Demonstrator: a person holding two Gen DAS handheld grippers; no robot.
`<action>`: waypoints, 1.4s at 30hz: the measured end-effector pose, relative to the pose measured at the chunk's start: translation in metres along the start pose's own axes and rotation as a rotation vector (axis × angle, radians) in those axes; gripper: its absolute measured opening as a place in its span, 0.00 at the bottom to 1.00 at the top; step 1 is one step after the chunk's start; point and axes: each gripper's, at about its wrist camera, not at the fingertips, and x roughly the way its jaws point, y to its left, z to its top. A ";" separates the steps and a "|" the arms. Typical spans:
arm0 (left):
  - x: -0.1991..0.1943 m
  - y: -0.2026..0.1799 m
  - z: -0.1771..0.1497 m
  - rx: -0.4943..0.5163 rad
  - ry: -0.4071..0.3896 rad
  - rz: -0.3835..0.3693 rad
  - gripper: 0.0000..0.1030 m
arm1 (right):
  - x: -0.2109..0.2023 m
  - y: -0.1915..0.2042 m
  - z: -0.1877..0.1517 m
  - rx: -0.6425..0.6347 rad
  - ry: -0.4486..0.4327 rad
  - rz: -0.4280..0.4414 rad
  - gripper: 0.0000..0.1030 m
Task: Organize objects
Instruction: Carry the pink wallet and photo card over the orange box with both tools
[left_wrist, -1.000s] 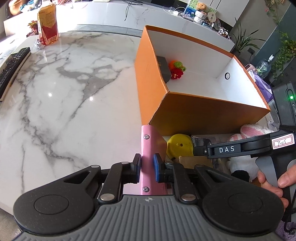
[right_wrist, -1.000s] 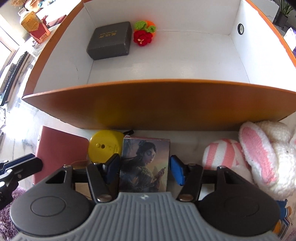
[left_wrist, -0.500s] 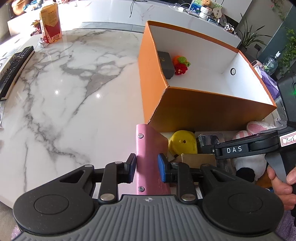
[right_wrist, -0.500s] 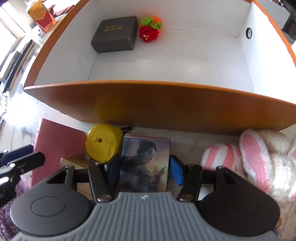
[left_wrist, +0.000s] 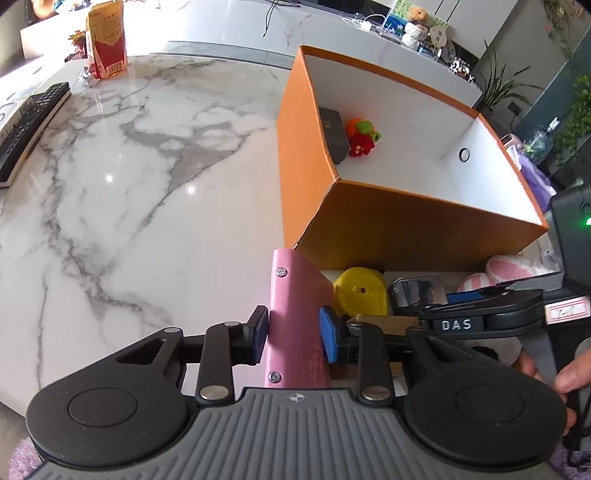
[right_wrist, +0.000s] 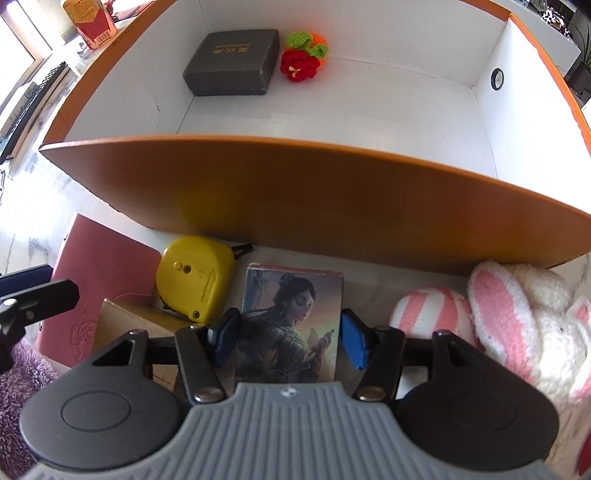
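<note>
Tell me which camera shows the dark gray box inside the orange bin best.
The right wrist view: it looks down on the dark gray box, showing its whole lid and gold lettering. The left wrist view catches only part of it, mostly hidden behind the orange bin wall.

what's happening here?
A person with two handheld grippers is tidying items into an orange box. The left gripper straddles a pink notebook; a gap shows at the right pad. The right gripper brackets a picture card box. A dark case and crochet flower are already inside.
</note>
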 end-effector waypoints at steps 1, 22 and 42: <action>-0.004 0.002 0.000 -0.021 -0.006 -0.038 0.29 | 0.000 0.000 0.000 -0.002 -0.002 0.001 0.59; 0.005 0.007 -0.013 -0.150 0.002 -0.043 0.20 | -0.006 -0.002 -0.002 -0.001 -0.044 0.030 0.58; -0.085 -0.053 0.048 0.071 -0.250 -0.090 0.20 | -0.147 -0.007 -0.003 -0.048 -0.399 0.157 0.58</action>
